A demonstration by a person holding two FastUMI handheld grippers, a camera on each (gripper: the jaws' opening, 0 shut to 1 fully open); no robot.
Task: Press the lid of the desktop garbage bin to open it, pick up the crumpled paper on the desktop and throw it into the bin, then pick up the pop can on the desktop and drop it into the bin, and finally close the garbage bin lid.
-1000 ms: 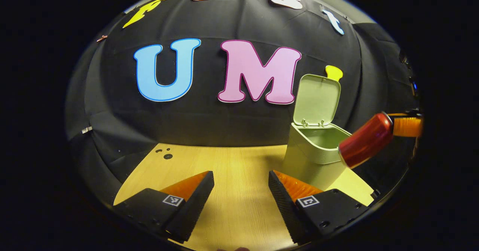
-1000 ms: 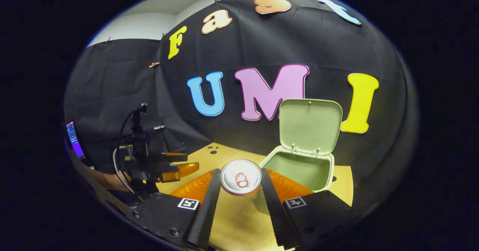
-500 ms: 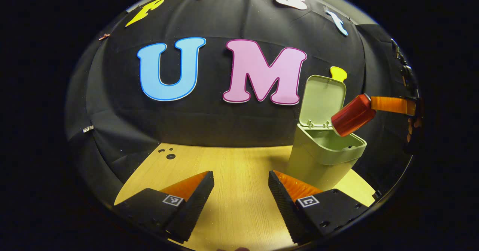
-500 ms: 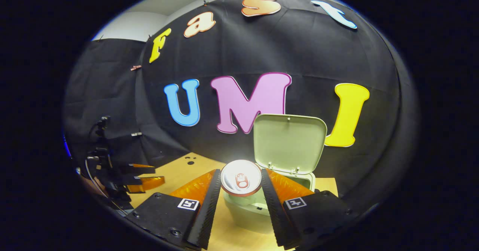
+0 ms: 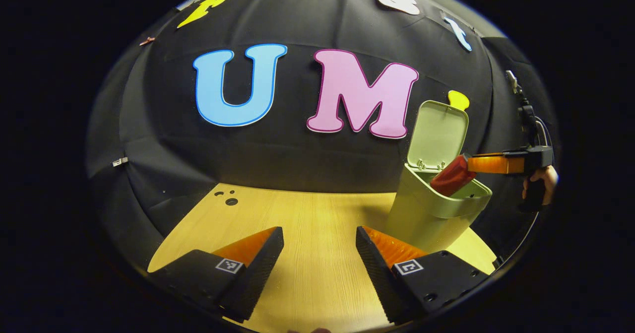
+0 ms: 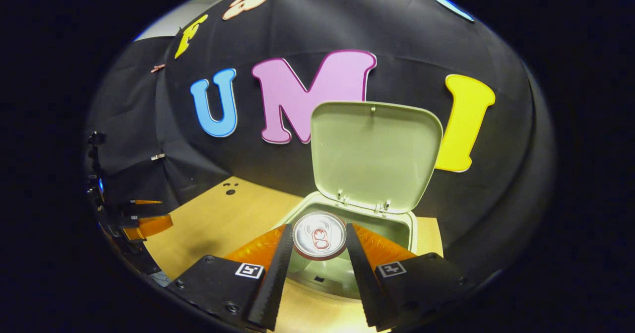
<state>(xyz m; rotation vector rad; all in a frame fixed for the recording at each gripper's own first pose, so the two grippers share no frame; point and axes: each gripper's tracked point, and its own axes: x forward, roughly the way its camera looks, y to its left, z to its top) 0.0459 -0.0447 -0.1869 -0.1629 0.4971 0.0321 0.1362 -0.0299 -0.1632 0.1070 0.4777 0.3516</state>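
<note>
Red pop can held over the mouth of the open bin, ready for the drop.

The pale green plastic desktop garbage bin (image 6: 347, 273) stands on the light wooden desktop (image 5: 307, 233) with its hinged lid (image 6: 377, 154) upright behind the opening. In the right gripper view the right gripper (image 6: 320, 253) clamps the red aluminium pop can (image 6: 319, 235) between both fingers, the can's silver top facing the camera and the bin's opening directly beneath and beyond it. In the left gripper view the can (image 5: 452, 176) slants with its far end dipping below the bin's rim, so I judge that letting go is enough. The left gripper (image 5: 320, 261) is spread open and empty, hovering over the desktop, beside the bin. I cannot see the crumpled paper.
</note>
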